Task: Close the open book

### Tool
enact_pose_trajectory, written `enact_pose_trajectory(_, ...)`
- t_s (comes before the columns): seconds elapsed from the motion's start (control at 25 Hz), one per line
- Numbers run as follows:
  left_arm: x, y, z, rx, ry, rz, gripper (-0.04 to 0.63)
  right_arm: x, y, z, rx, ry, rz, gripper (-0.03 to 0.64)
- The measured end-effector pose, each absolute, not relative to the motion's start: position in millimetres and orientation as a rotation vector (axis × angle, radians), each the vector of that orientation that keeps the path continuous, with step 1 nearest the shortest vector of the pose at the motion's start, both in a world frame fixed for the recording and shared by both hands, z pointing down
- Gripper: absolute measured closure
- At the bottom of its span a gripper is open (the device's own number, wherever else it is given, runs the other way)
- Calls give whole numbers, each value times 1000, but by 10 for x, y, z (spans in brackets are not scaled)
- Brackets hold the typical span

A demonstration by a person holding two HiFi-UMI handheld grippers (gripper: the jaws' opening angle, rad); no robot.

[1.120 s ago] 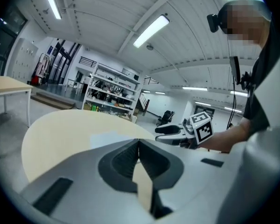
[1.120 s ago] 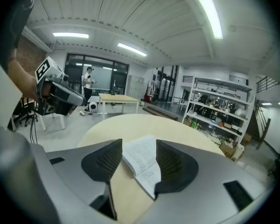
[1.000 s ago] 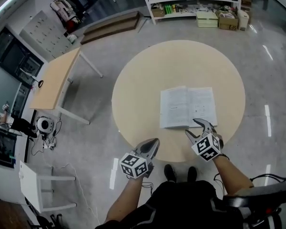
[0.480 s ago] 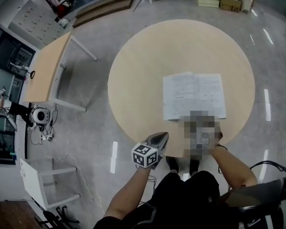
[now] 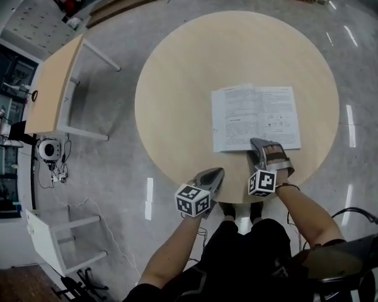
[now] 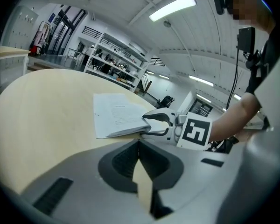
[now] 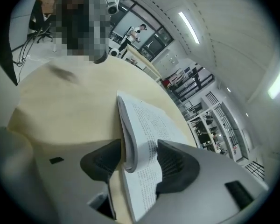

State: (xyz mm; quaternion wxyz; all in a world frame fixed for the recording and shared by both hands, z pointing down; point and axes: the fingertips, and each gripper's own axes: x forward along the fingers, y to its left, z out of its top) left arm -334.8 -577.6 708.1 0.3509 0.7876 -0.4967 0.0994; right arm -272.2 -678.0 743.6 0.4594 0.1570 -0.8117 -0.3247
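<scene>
There was one book (image 5: 255, 117), and it lay open on the round tabletop (image 5: 176, 93), on the half nearer the person and toward their right. Two pages faced up. Both carried lines of black print and the right page a few small figures, all too small to read. No title, brand or label could be made out anywhere on it.

Two grippers were in view, each with one marker cube of black-and-white squares.

The right gripper (image 5: 268, 145) sat at the book's near edge, about the middle of the spread. In the right gripper view its jaws stood apart with a curled sheaf of pages (image 7: 130, 148) raised on edge between them. One pad was close against the sheaf, and a gap showed on the other side, where the lower printed page lay flat beneath the other jaw. The jaws were not clamped on the paper.

The left gripper (image 5: 211, 176) hung over the tabletop's near rim, left of the book and apart from it. In the left gripper view its jaws (image 6: 139, 143) met along a thin seam with nothing between them. Past them that view showed the book (image 6: 114, 118) from the side, with the right gripper (image 6: 158, 124) at its corner and its marker cube (image 6: 194, 132) facing the camera.

One rectangular wooden table (image 5: 53, 90) stood off to the left on the grey floor.
</scene>
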Motion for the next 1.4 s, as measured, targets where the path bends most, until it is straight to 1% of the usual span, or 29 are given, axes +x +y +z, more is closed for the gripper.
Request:
enact_pose_trajectory(0.28,-3341,-5769,7011,2049,-1300,234,596,-2848,-6800,7420,424,-1955,-953,403)
enact_pose_trajectory(0.44,-3370,-5709,7039,2039,-1308,231,597,-2860,-6788,7465,447,-1971,-936,456)
enact_pose_trajectory(0.68,-3428,-5634,6976,2042,-1322,231,596,-2818,-6794,7282,620,-2077,-788,531)
enact_pose_trajectory(0.76,-3445,-5620,6927,2052,-1321,226,595,-2794,-6797,7211,692,-2136,-675,535)
enact_pose_trajectory(0.88,-3418,-5628,6851,2075,-1310,222,596,-2695,-6835,7150,816,-2257,-397,541)
enact_pose_trajectory(1.12,-3288,-5644,6719,2121,-1286,235,595,-2273,-6924,7166,1079,-2418,379,574)
enact_pose_trajectory(1.2,-3259,-5638,6691,2128,-1282,244,596,-2167,-6937,7198,1108,-2418,491,581)
enact_pose_trajectory(1.4,-3158,-5673,6570,2151,-1263,261,597,-1937,-6990,7213,1168,-2394,646,595)
